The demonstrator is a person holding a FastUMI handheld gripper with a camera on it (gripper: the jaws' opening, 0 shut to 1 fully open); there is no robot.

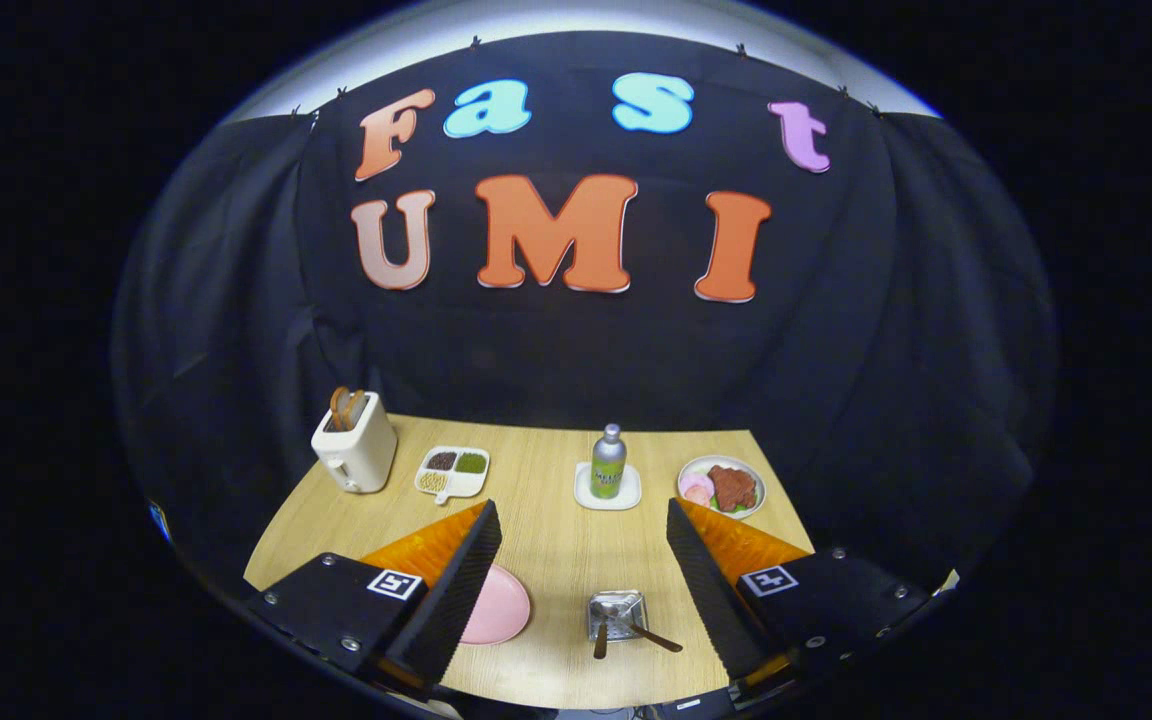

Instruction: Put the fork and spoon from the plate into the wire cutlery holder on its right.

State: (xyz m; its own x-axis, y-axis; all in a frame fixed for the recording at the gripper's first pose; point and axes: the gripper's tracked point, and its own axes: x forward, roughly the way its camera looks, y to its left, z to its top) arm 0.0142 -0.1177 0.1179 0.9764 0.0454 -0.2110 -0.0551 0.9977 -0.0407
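Jaws are released and spread wide, nothing held between them. The gripper (579,505) is hung over the table (556,560), and the holder (618,612) is sat nearest of all, between the two fingers and closer to the right one.

Two handles are seen poking out of the holder: one (600,645) leaned toward the camera, the other (661,638) slanted out to the holder's right. Fork from spoon can't be told at this size, but both look to be dropped in, so the job is probably done.

The pink plate (501,605) is found just left of the holder, partly hidden by the left finger. The part that shows is bare.

Beyond the holder, a bottle (608,462) is stood upright on a small white coaster (626,497). Right of that, a food plate (748,470) is loaded with meat and slices. Far left of the holder, a three-part tray (453,472) is filled with seeds or beans, and a toaster (356,450) with bread stuck in it is parked at the back.
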